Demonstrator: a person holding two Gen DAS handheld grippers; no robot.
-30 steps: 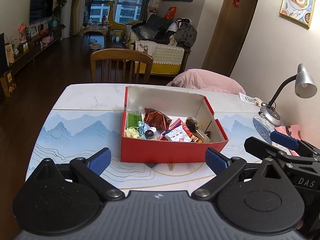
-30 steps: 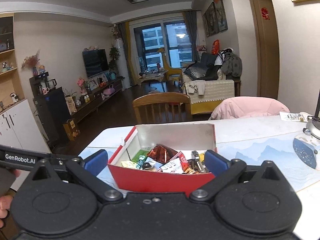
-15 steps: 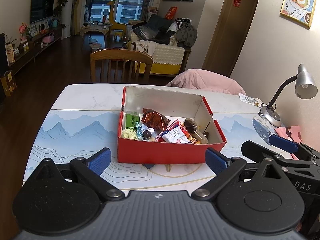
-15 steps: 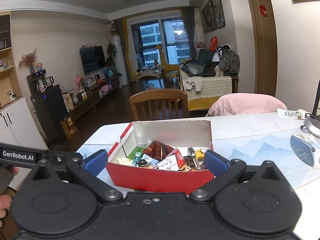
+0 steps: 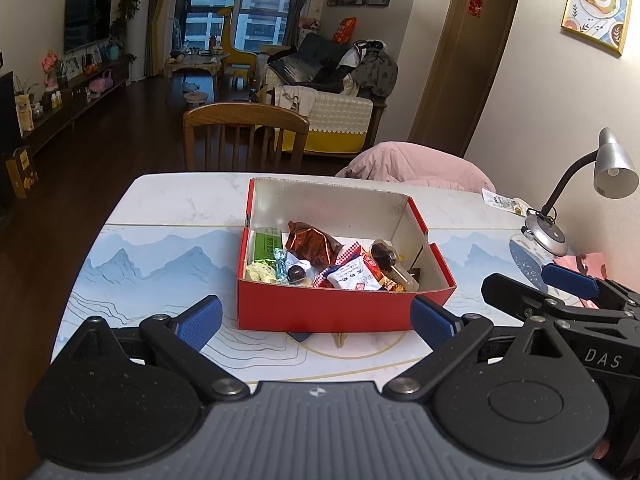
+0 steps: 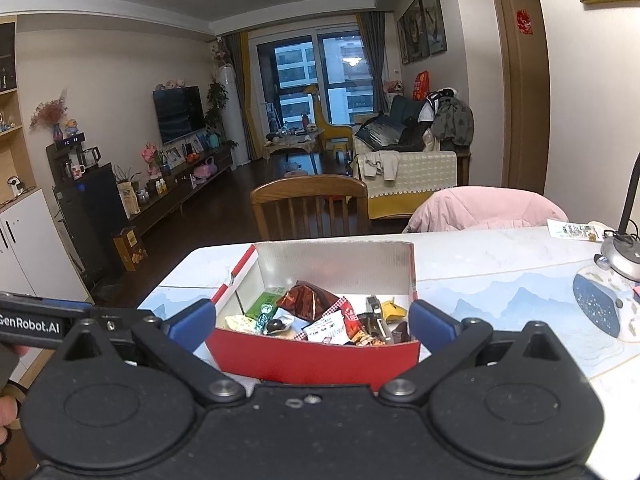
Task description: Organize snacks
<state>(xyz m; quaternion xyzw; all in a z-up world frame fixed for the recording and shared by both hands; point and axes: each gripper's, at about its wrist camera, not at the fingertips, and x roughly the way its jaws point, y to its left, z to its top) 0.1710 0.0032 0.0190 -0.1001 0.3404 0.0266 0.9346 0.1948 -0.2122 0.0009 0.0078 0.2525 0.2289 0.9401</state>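
A red cardboard box point(image 5: 344, 312) point(image 6: 316, 358) with white inner walls stands on the table. It holds several wrapped snacks: a shiny brown bag point(image 5: 314, 243) point(image 6: 308, 300), a green packet point(image 5: 267, 245), a white packet point(image 5: 354, 277) point(image 6: 326, 330) and small candies. My left gripper point(image 5: 316, 322) hovers open just in front of the box, with nothing between its blue pads. My right gripper point(image 6: 312, 320) is open too, close to the box's near wall, and shows at the right in the left wrist view point(image 5: 568, 280).
The table point(image 5: 168, 208) has a marble top and a blue mountain-print mat point(image 5: 152, 272). A desk lamp point(image 5: 576, 200) stands at the right edge. A wooden chair point(image 5: 244, 136) and a pink-covered chair point(image 5: 420, 164) stand behind the table. A small packet point(image 5: 502, 202) lies far right.
Both grippers have shifted slightly, and the box sits a little more to the left in both views. Both stay open and empty.
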